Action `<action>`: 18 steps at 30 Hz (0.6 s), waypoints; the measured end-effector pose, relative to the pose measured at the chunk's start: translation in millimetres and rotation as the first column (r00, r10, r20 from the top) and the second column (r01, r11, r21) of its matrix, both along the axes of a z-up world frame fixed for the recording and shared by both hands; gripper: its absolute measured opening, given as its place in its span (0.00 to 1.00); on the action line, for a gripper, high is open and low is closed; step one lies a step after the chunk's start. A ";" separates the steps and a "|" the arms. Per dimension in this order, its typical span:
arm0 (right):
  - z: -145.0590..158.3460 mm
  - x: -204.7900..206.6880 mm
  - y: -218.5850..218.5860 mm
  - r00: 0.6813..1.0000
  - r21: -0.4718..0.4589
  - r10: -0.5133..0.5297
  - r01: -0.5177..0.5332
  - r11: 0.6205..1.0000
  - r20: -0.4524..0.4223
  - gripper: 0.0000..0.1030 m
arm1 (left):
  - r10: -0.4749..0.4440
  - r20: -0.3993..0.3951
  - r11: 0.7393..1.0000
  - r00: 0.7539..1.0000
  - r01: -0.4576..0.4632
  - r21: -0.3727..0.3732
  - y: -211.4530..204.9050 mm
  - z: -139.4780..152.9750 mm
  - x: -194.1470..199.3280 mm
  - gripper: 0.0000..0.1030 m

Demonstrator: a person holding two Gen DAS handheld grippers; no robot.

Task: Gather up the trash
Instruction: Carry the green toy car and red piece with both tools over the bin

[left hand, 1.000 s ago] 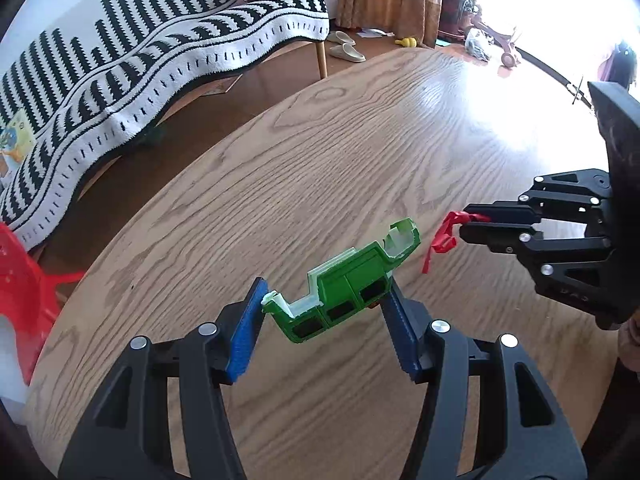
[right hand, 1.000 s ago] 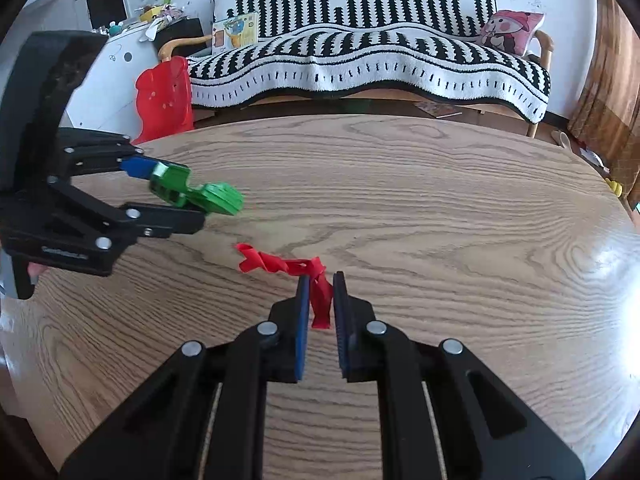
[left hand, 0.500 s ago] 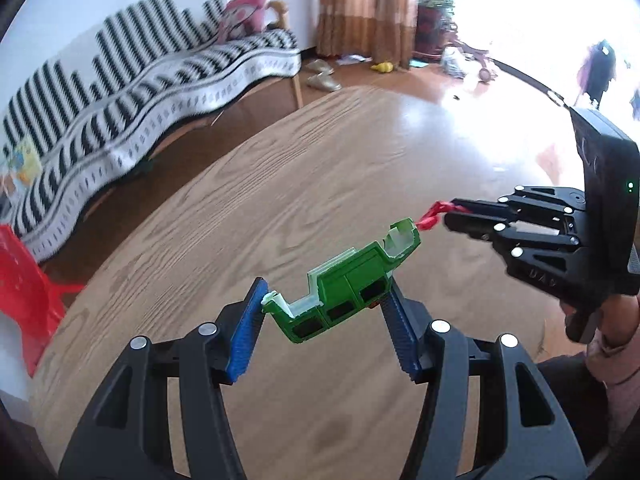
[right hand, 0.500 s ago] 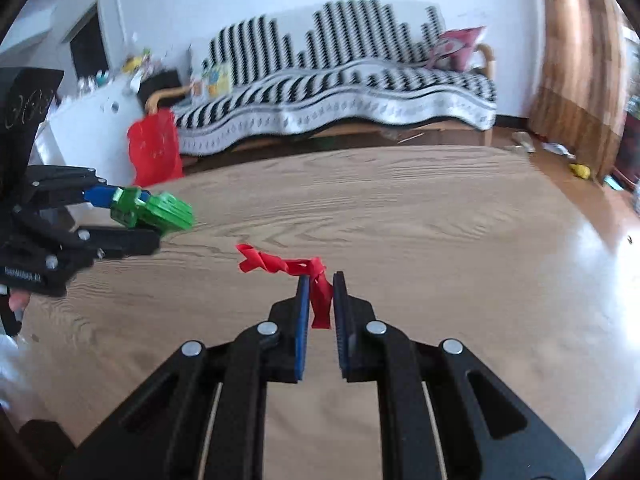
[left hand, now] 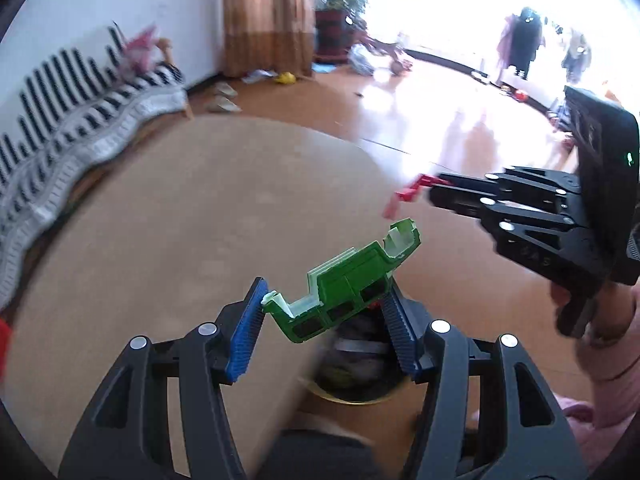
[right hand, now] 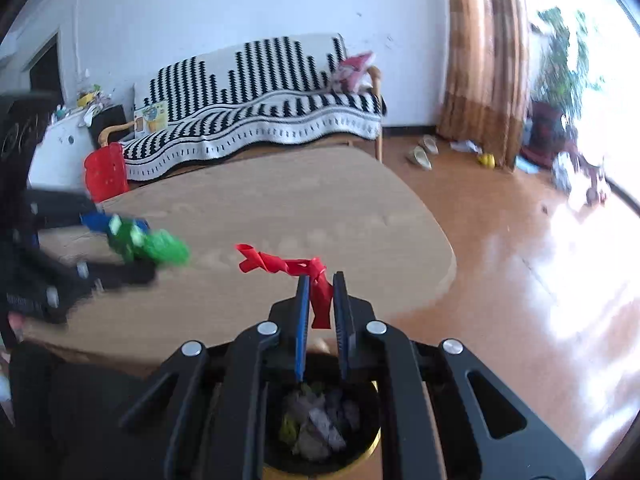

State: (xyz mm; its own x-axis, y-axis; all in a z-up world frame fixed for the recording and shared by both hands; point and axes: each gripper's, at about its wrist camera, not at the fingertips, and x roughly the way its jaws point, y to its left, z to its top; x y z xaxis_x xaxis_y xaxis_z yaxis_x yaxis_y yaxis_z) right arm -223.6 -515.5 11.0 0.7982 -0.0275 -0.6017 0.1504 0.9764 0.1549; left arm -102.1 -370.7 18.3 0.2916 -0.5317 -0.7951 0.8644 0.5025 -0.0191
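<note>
My left gripper (left hand: 324,300) is shut on a green plastic piece (left hand: 352,284), held across its blue pads above the table's edge. It shows blurred in the right wrist view (right hand: 148,244). My right gripper (right hand: 320,284) is shut on a twisted red strip (right hand: 288,266), which hangs between its pads. The red strip also shows in the left wrist view (left hand: 408,192). A dark trash bin with a gold rim (right hand: 360,456), holding crumpled trash, sits on the floor right below both grippers; in the left wrist view the trash bin (left hand: 352,396) is partly hidden by my fingers.
The round wooden table (right hand: 280,208) lies ahead and to the left. A striped sofa (right hand: 260,100) stands behind it, with a red plastic chair (right hand: 104,172) at its left. Shiny wooden floor (right hand: 520,260) opens to the right, with slippers and clutter near the curtain (right hand: 480,60).
Both grippers have swung right and back off the table, still holding their pieces. The trash bin has come into view below them.
</note>
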 end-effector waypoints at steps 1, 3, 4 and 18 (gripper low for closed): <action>-8.4 -10.4 -6.2 1.000 0.034 -0.007 0.007 0.999 -0.009 0.12 | -0.018 -0.030 1.000 0.999 0.018 0.016 -12.9 -16.3 -14.4 0.55; -39.4 -25.1 -25.8 0.998 0.105 -0.029 0.035 0.994 -0.059 0.12 | -0.047 -0.083 0.996 0.995 0.053 0.065 -32.8 -48.8 -32.6 0.55; -55.2 -28.0 -33.0 0.995 0.127 -0.040 0.051 0.991 -0.092 0.12 | -0.064 -0.101 0.993 0.993 0.073 0.094 -43.7 -66.1 -40.8 0.55; -177.2 -1.3 -45.6 0.950 0.329 0.038 0.070 0.942 -0.310 0.12 | 0.026 -0.289 0.986 0.957 0.023 0.163 -56.1 -183.7 -13.2 0.55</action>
State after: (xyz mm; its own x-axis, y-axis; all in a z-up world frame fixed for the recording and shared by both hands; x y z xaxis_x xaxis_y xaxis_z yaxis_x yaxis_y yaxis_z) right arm -224.9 -561.1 -166.3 0.5735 0.2053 -0.7931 0.2583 0.8734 0.4129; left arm -115.2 -426.8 -165.4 0.0374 -0.3878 -0.9210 0.8332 0.5208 -0.1855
